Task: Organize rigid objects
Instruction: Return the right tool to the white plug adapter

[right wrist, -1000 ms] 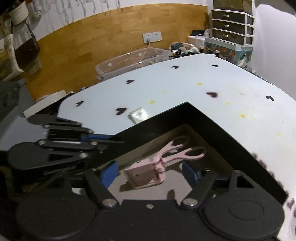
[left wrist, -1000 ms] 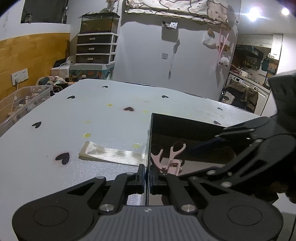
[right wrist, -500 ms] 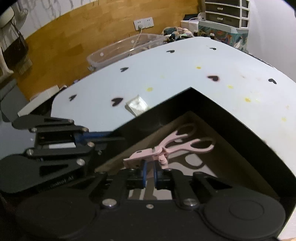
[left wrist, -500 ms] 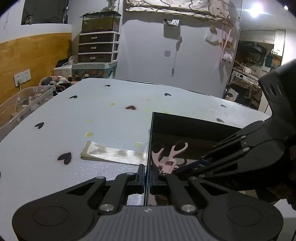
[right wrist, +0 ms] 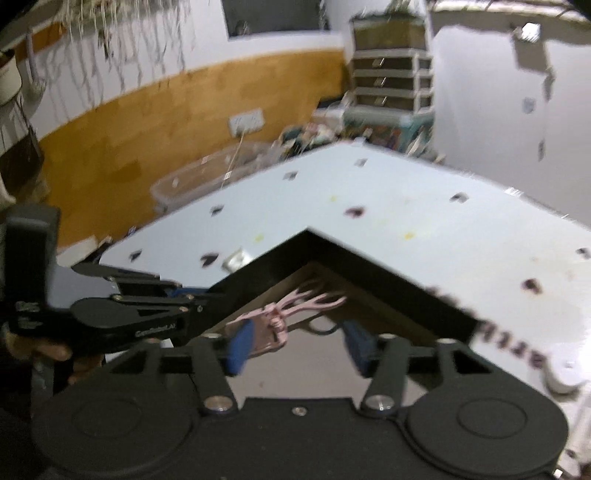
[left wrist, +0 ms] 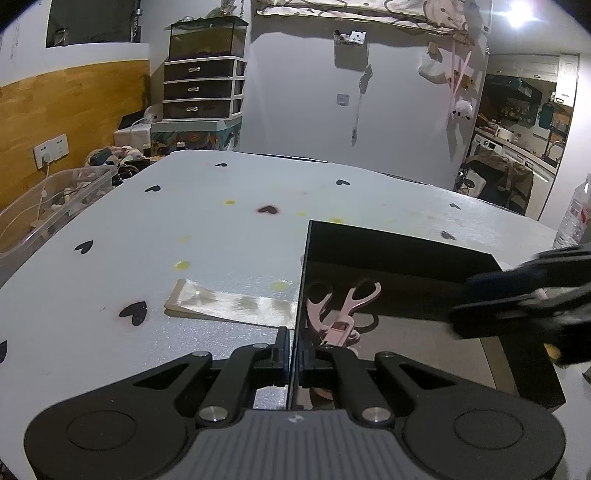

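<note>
From my left feed I see white walls with a wood-panelled lower band (left wrist: 66,99) carrying a socket (left wrist: 51,150). A white drawer unit (left wrist: 203,90) stands in the corner with a glass tank (left wrist: 207,40) on top. A ceiling lamp (left wrist: 521,16) glares at the upper right, above a doorway onto a dim kitchen (left wrist: 517,122). A clear storage bin (left wrist: 48,206) sits beside the pale table (left wrist: 221,236).
</note>
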`<state>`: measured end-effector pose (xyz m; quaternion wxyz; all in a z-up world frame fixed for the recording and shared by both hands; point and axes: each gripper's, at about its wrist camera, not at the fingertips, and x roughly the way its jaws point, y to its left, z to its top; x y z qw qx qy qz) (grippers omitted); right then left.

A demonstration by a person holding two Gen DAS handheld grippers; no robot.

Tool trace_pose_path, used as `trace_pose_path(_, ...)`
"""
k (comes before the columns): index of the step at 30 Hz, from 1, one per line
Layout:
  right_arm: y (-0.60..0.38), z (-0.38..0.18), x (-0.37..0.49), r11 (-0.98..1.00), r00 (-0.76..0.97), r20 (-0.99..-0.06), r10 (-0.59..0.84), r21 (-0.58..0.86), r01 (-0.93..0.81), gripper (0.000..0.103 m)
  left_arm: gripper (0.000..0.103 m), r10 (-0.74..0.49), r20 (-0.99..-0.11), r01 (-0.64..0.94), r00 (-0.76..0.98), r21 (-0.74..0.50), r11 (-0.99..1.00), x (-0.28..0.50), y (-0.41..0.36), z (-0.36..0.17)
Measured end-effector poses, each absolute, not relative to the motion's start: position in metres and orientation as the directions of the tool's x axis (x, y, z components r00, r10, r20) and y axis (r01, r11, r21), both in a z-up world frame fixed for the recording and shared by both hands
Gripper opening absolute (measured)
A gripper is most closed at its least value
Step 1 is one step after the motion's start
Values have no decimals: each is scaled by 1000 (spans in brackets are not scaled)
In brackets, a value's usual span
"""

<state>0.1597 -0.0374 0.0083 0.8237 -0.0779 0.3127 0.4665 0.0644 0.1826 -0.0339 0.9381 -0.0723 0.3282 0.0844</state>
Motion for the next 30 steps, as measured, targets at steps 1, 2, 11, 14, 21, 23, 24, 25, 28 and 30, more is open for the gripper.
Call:
trace_pose_path(1, -45, 12, 156, 563, 391, -571, 722, 157, -811, 79, 4, 113, -628, -209, 770, -81, 975, 65, 182, -34)
trace_pose_path(2, -55, 15, 153, 578, 418, -552, 722, 149, -802, 82, 4, 115, -629, -212, 769, -80, 974, 65, 182, -34)
trace_pose_path(11, -128, 10, 132, 718, 583, -489, 648, 136, -683, 92, 5, 136, -632, -230, 763, -69, 971, 65, 178, -34)
trace_pose_path(14, -152, 0, 129, 775, 635, -494, 594, 141, -616, 98, 5, 142, -633, -234, 761, -64, 970, 65, 177, -33)
trace_pose_path(21, -198, -21, 122, 886, 726, -518, 452, 166, -433, 99, 5, 151, -633, -236, 760, -53, 970, 67, 175, -33)
trace_pose_path(23, -214, -26, 120, 913, 748, -529, 401, 163, -374, 99, 5, 151, -632, -237, 760, -52, 970, 67, 175, -33)
trace_pose_path(24, -220, -28, 119, 924, 757, -534, 377, 161, -347, 99, 5, 151, -632, -237, 760, -53, 970, 67, 175, -33)
trace_pose_path(25, -226, -30, 119, 936, 764, -543, 348, 159, -313, 99, 5, 151, -632, -236, 760, -53, 970, 67, 175, -33)
trace_pose_path(28, -246, -39, 119, 970, 778, -580, 242, 146, -194, 95, 5, 150, -630, -236, 762, -55, 970, 67, 175, -33)
trace_pose_path(30, -259, -46, 119, 979, 774, -600, 201, 158, -131, 91, 5, 152, -630, -236, 762, -51, 970, 67, 174, -33)
